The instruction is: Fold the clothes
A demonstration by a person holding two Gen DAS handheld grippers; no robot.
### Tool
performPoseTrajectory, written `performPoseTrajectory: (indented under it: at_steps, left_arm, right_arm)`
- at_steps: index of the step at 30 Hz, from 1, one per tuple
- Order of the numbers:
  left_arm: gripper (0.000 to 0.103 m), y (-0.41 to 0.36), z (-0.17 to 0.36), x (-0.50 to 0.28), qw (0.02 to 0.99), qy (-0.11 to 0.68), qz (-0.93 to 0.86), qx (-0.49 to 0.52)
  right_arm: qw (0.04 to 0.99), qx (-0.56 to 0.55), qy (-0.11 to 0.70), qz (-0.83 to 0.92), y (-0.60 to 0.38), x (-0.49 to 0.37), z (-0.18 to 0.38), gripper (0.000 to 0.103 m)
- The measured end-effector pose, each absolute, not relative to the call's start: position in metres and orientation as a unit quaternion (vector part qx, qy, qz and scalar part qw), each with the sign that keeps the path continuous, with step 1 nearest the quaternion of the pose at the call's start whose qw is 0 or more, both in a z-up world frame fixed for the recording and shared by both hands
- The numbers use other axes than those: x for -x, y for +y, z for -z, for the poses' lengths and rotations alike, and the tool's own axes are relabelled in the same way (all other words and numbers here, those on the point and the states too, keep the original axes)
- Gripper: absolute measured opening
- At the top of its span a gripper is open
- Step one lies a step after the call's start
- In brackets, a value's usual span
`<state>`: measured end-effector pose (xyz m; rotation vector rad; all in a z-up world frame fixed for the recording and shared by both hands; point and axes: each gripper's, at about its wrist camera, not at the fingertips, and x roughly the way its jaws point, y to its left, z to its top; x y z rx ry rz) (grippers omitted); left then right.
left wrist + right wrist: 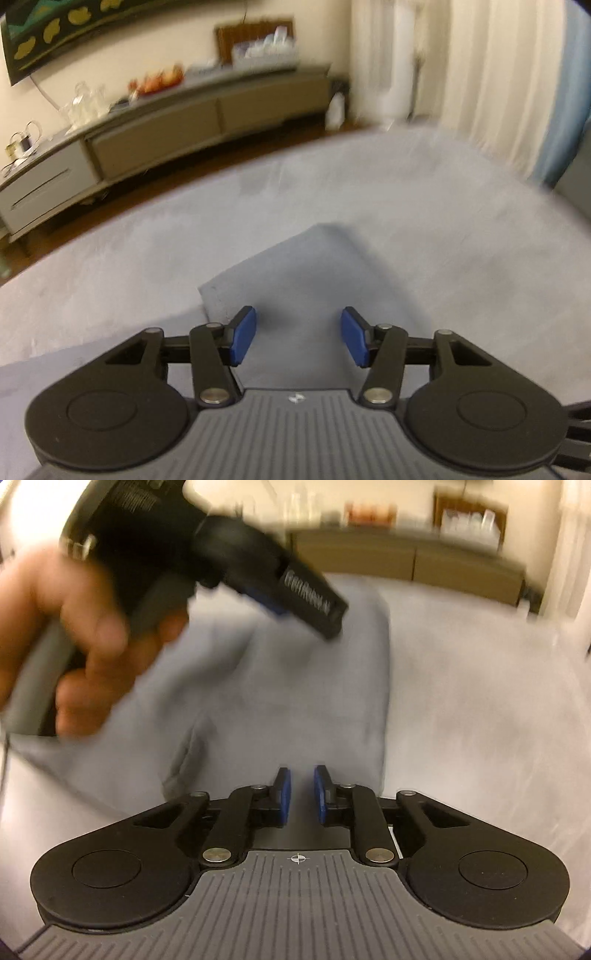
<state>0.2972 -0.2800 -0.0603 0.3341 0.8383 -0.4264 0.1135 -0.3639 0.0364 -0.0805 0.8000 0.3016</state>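
garment [288, 686] flat, tongs [302, 794] empty

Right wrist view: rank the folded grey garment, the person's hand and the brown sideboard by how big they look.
1. Folded grey garment
2. Person's hand, enlarged by nearness
3. Brown sideboard, shrunk by distance

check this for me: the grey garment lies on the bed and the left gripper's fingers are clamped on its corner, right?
Not clamped. The left wrist view shows the left gripper open, nothing between its fingers; the grey garment lies on the bed beneath.
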Motion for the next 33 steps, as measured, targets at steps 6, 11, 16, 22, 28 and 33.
performPoseTrajectory:
  at_steps: [6,11,16,22,28,33]
  left_arm:
    - [0.046,-0.268,0.066,-0.295,0.89,0.389,0.186,-0.148]
    - [0.046,-0.22,0.039,-0.23,0.893,0.383,0.232,-0.035]
    - [0.052,-0.212,0.073,-0.187,0.889,0.395,0.217,-0.086]
    - [0.06,-0.208,0.039,-0.19,0.891,0.397,0.211,-0.067]
    - [0.085,-0.245,0.009,-0.212,0.885,0.4,0.224,-0.083]
    - [0.085,-0.289,0.015,-0.22,0.852,0.432,0.261,-0.138]
  right_arm:
    - [0.908,0.062,0.386,-0.148,-0.36,-0.12,-0.023,0.018]
    - [0.916,0.035,0.375,-0.136,-0.374,-0.13,-0.028,0.021]
    - [0.91,0.058,0.388,-0.135,-0.369,-0.142,-0.004,0.023]
    - [0.937,0.0,0.341,-0.072,-0.391,-0.126,-0.021,0.093]
    - [0.927,0.002,0.359,-0.113,-0.383,-0.132,-0.008,0.01]
    - [0.95,0.06,0.277,-0.134,-0.362,-0.111,-0.034,0.009]
